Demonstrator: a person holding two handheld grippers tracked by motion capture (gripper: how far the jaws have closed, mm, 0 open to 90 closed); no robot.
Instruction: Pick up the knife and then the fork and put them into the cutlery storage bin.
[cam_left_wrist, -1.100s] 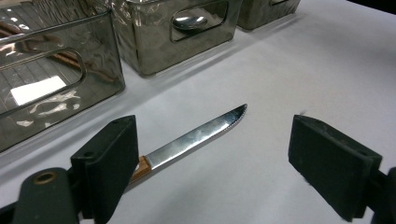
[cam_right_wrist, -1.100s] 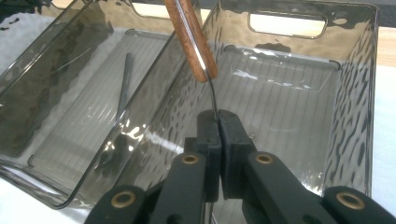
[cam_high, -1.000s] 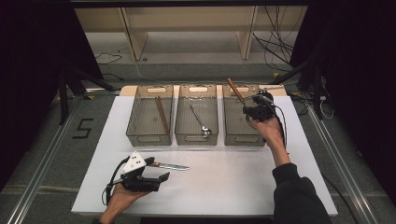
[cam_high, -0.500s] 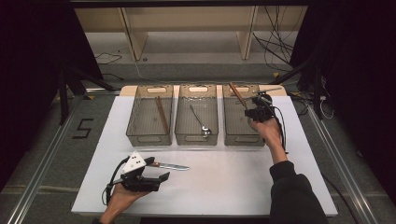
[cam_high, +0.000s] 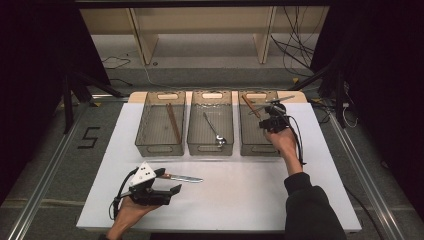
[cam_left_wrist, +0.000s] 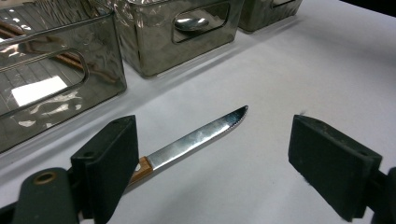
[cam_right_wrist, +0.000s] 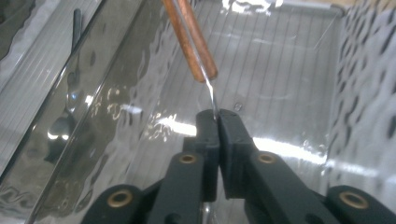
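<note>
Over the right-hand clear plastic bin (cam_high: 258, 131): right gripper (cam_right_wrist: 216, 116) pinching the copper-handled utensil's (cam_right_wrist: 191, 35) metal end.
Jaws just eased open slightly, blade between them; left gripper (cam_left_wrist: 212, 154) spread wide by the wooden-handled steel knife (cam_left_wrist: 196, 140), near the bins.

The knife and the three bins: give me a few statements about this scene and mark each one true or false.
1. The knife lies on the white table with its blade between the open fingers of the left gripper. True.
2. The spoon sits in the left bin. False: the spoon is in the middle bin.
3. The left bin holds a brown stick. True.
4. The wood-handled utensil lies flat on the table. False: the right gripper holds the wood-handled utensil by its metal end inside the right bin. Its fingers have just been opening, with the metal between them.
</note>
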